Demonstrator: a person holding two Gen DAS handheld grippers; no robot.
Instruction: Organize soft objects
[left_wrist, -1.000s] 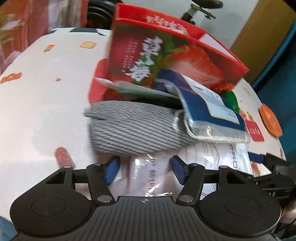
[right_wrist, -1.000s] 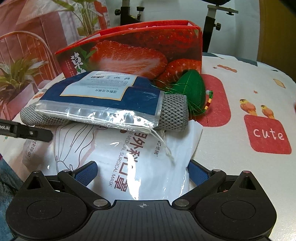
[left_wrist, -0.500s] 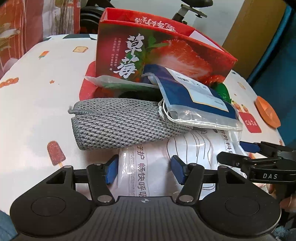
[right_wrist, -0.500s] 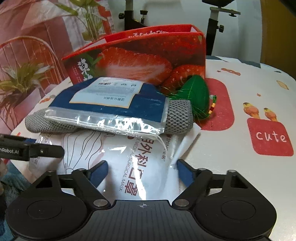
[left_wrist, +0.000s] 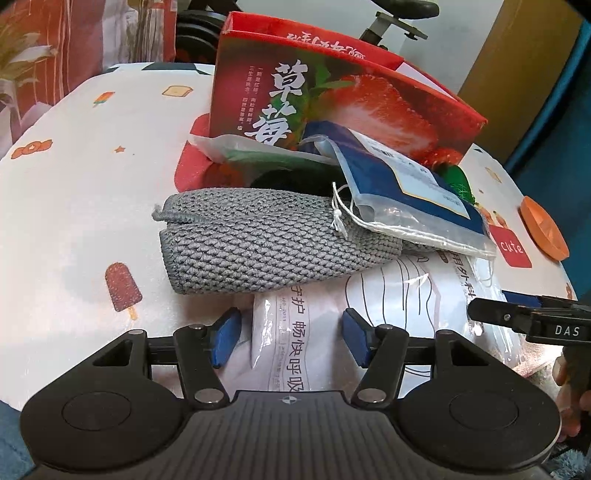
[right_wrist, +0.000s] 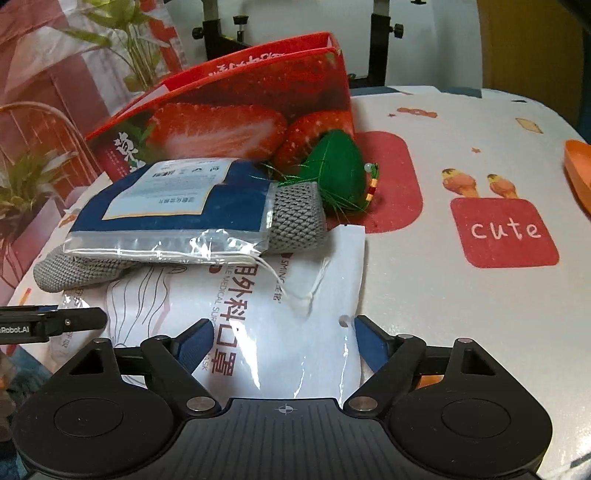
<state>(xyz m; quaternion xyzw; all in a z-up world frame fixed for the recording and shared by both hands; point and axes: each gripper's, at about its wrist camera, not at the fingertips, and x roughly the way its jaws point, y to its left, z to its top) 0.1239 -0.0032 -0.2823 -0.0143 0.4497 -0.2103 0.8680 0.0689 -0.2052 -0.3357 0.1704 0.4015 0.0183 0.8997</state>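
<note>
A white surgical mask packet (left_wrist: 399, 295) lies flat at the near table edge. Across its far end rests a folded grey knitted cloth (left_wrist: 266, 240), topped by a blue packet in a clear zip bag (left_wrist: 406, 199). Behind them stands a red strawberry box (left_wrist: 332, 96), with a green stuffed pouch (right_wrist: 340, 177) against it. My left gripper (left_wrist: 290, 339) is open, with the packet's left corner between its jaws and the left pad clear of it. My right gripper (right_wrist: 282, 343) straddles the mask packet's (right_wrist: 280, 295) near right end. Its jaws are opening, and the pads do not press.
A clear bag with green contents (left_wrist: 251, 151) pokes out under the blue packet. An orange dish (left_wrist: 543, 232) sits at the table's right edge. The printed white tablecloth (right_wrist: 461, 295) is bare to the right. Black stands and a plant are behind the box.
The right jaws have narrowed from wide around the mask packet. The right gripper's finger has come into the left wrist view at the right. The left jaws kept their width.
</note>
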